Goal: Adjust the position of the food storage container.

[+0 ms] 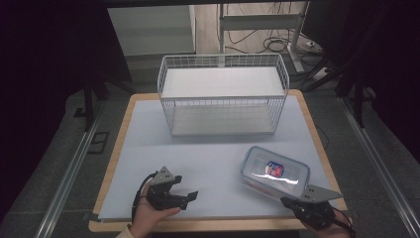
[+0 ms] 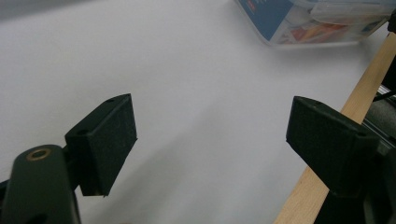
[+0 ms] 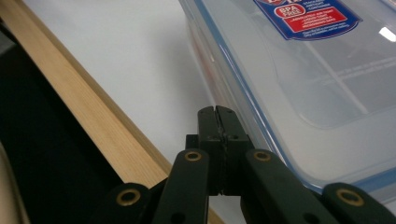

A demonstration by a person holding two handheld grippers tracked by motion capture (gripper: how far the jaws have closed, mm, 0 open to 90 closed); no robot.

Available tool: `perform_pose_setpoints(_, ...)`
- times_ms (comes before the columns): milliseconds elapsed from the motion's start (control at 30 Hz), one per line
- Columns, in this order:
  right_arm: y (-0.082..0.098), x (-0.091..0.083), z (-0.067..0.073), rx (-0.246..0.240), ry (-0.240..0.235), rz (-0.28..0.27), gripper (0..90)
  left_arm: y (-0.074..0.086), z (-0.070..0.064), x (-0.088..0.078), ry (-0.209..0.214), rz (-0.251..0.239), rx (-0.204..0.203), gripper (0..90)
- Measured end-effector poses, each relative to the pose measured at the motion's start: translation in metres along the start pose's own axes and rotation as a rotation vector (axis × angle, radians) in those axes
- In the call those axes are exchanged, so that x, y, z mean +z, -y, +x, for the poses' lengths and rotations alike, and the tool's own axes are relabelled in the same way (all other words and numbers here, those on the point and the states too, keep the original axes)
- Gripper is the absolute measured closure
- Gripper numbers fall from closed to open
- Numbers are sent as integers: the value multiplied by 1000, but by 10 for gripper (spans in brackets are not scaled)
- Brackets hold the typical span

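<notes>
- White sheeting covers my wooden-edged table (image 1: 208, 153), with a pale wood border showing along its sides and near edge.
- My left gripper (image 1: 187, 195) sits in the lower left of the high view, held in my left hand (image 1: 148, 215); its black jaws stand wide apart with nothing between them, only the bare white surface below, as the left gripper view (image 2: 210, 135) shows.
- My right gripper (image 1: 287, 202) is at the lower right of the high view, near the table's front edge; in the right gripper view (image 3: 217, 116) its two jaws are pressed together, gripping nothing.
- A clear rectangular plastic food container with a blue-rimmed lid and a red-and-blue label (image 1: 275, 171) lies flat on the table in the lower right of the high view, just beside the tips of my right gripper; I cannot tell whether they touch it.
- That container fills the upper right of the right gripper view (image 3: 317, 65) and appears at the top right of the left gripper view (image 2: 317, 21).
- A white wire basket (image 1: 223, 94) stands at the far middle of the table, well apart from both grippers.
</notes>
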State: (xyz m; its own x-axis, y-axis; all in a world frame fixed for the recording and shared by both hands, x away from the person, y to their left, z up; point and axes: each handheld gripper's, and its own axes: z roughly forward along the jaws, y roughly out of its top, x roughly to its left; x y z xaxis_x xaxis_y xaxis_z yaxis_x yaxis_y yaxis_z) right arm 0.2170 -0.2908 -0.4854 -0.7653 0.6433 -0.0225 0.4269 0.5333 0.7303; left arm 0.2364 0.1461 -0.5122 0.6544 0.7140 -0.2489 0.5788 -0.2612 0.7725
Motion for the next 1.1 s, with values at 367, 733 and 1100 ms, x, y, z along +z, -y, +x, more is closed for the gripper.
perform_pose_setpoints(367, -2, 1, -4, 4, 24, 9, 896, 2, 2, -1, -4, 2, -19, 162)
perform_pose_setpoints(733, 1, -2, -24, 59, 99, -1, 896, 1, 4, -2, -5, -5, -34, 167)
perform_pose_setpoints(1100, 2, -2, -40, 107, 132, -29, 896, 2, 4, 0, -1, 5, -35, 167)
